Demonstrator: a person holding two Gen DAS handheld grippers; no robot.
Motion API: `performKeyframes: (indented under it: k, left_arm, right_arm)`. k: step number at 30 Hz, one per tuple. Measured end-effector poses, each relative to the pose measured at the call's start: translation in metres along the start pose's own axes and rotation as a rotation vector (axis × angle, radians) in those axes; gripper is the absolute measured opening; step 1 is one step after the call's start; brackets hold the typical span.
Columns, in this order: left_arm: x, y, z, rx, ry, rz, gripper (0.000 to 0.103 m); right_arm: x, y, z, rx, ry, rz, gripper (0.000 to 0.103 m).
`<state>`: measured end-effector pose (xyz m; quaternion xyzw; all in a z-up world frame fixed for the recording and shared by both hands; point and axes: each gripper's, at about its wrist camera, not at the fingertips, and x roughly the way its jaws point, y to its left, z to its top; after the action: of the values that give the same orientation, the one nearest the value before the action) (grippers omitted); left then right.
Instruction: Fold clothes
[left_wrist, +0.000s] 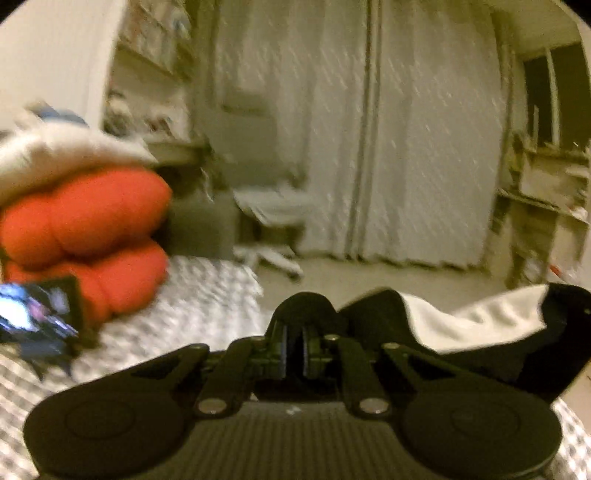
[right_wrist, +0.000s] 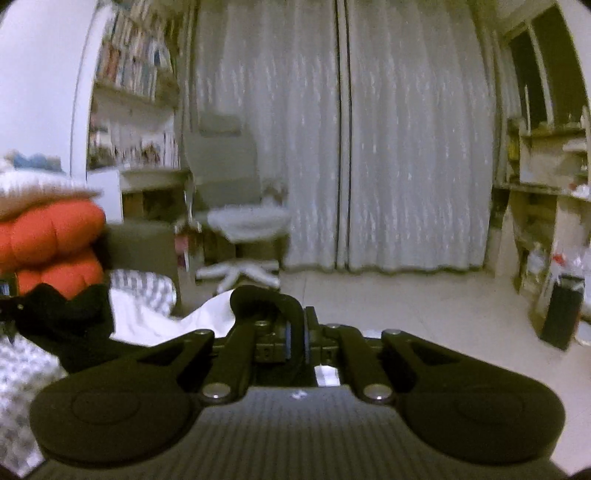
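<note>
A black and white garment (left_wrist: 476, 325) hangs stretched between my two grippers, above the bed. My left gripper (left_wrist: 294, 334) is shut on one black edge of it, and the cloth bulges over the fingertips. From there the garment runs off to the right, white in the middle and black at the far end. In the right wrist view my right gripper (right_wrist: 297, 326) is shut on the other black edge, which folds over its left finger. The same garment (right_wrist: 159, 325) trails left toward a black bunch at the picture's edge.
The bed has a grey-and-white checked cover (left_wrist: 192, 306). Stacked red cushions (left_wrist: 85, 221) under a white blanket lie at its left, with a lit screen (left_wrist: 37, 314) beside them. Beyond are an office chair (right_wrist: 236, 218), closed curtains (right_wrist: 406, 147), bookshelves (right_wrist: 129, 74) and a black bin (right_wrist: 561, 310).
</note>
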<state>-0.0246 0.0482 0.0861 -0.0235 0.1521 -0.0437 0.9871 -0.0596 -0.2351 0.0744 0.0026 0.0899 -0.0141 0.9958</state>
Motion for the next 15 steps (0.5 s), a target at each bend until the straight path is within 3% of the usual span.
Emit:
performKeyframes:
  k: [8, 15]
  left_arm:
    - [-0.096, 0.016, 0.056, -0.032, -0.258, 0.051, 0.007]
    - [-0.210, 0.036, 0.102, -0.120, -0.463, -0.087, 0.007]
  right_arm:
    - [-0.063, 0.007, 0.058, -0.057, -0.282, 0.010, 0.006]
    - [-0.133, -0.008, 0.121, -0.020, -0.488, 0.037, 0.006]
